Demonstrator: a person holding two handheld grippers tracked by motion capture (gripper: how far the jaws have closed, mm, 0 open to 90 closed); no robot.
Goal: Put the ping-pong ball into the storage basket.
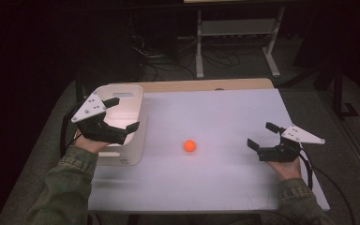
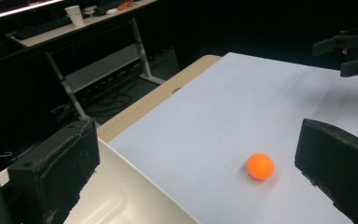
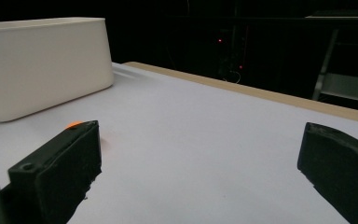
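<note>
Meanwhile, both grippers hover with jaws wide, holding nothing.
The left gripper (image 1: 120, 116) hangs over the white bin (image 1: 136, 140); the right gripper (image 1: 264, 136) sits low, probably just above the table (image 1: 225, 183). The orange ball (image 1: 190, 146) lies between them.

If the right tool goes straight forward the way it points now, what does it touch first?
Probably the orange ball: the right tool points left across the white table, open, toward the white bin. Its left jaw half hides the ball, so it might narrowly pass.

You work in a dark room: beyond the white table (image 1: 225, 178), far off, stands a white desk frame (image 1: 236, 37) over tangled cables (image 1: 164, 65) on grey floor (image 1: 42, 140).
</note>
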